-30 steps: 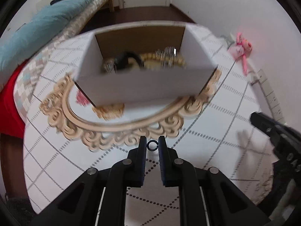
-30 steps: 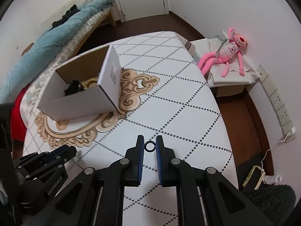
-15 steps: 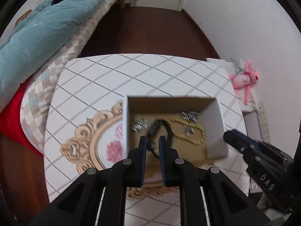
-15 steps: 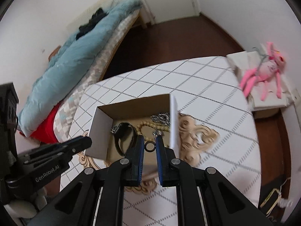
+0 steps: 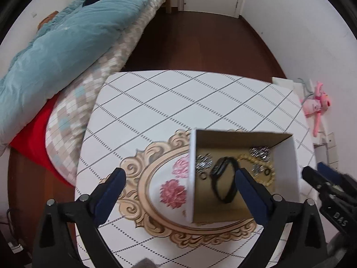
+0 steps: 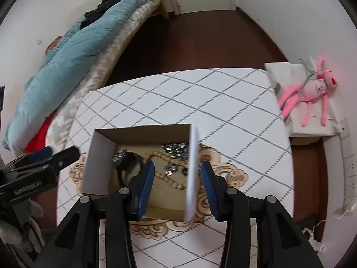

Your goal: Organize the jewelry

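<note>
An open white cardboard box (image 5: 287,178) (image 6: 98,156) stands on the table. Inside lie a black wristband (image 5: 223,178) (image 6: 129,163), a gold bead necklace (image 5: 270,178) (image 6: 169,178), silver trinkets (image 5: 203,163) (image 6: 176,148) and small dark rings (image 5: 203,176) (image 6: 185,172). My left gripper (image 5: 178,185) is open and empty above the box's left wall. My right gripper (image 6: 177,176) is open and empty, straddling the box's right wall. Each gripper shows in the other's view, the right one (image 5: 323,185) and the left one (image 6: 44,160).
The table has a white diamond-patterned cloth (image 5: 178,102) with a gold ornate oval motif (image 5: 142,178). A bed with a teal duvet (image 5: 55,44) lies at the left. A pink plush toy (image 6: 312,91) lies on a white stand at the right.
Both grippers were shut on small dark rings and rose over the box. Now both have opened, and the rings lie inside the box.
</note>
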The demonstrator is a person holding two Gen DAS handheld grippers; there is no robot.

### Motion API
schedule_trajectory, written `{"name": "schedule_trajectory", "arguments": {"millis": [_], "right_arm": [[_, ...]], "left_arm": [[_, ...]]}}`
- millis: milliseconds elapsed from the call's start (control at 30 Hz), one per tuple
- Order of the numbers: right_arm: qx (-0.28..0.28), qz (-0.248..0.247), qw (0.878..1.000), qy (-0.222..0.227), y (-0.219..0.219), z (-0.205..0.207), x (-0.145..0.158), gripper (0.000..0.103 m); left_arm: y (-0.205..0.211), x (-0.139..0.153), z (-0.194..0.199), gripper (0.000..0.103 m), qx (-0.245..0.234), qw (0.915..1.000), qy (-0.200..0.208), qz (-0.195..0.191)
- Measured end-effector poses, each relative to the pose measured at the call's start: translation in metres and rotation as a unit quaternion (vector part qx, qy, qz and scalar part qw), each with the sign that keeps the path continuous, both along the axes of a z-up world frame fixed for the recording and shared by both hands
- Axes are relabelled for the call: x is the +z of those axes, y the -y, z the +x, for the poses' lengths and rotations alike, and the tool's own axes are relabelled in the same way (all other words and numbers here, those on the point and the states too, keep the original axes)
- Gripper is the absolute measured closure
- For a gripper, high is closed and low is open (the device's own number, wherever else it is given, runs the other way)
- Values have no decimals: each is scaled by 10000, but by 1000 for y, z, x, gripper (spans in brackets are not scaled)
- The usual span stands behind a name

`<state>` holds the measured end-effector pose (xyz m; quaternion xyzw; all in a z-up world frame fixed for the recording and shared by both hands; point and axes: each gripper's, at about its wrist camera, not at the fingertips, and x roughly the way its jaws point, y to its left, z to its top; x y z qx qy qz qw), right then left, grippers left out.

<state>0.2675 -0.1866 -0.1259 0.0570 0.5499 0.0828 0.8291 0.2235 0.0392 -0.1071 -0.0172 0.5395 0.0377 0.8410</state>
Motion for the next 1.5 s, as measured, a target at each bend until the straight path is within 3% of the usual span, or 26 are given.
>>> {"name": "schedule_trajectory", "arguments": {"millis": [33, 100, 167, 567, 800, 1133, 1500], "right_arm": [[-4, -121, 9999, 20, 0, -3, 0, 40], [-7, -379, 9993, 54, -3, -8, -2, 9], [36, -600, 9982, 40, -7, -15, -6, 0], [-67, -856, 9963, 12, -12, -41, -23, 0], [-273, -911, 9952, 216, -3, -59, -1, 0], [-502, -880, 9912, 847, 8, -114, 76, 0], [-560, -866, 9793, 1742, 11, -195, 181, 0]], "left_arm": [[0, -3, -5, 2, -2, 10000, 22, 51], [2, -6, -13, 0, -9, 9999, 75, 142], [3, -11, -21, 0, -9, 9997, 105, 199], [7, -28, -43, 0, 53, 9998, -9, 170], [6, -3, -63, 0, 153, 9996, 203, 74], [18, 69, -116, 0, 108, 9965, 833, 28], [28, 162, -191, 0, -85, 9856, 1691, -32]]}}
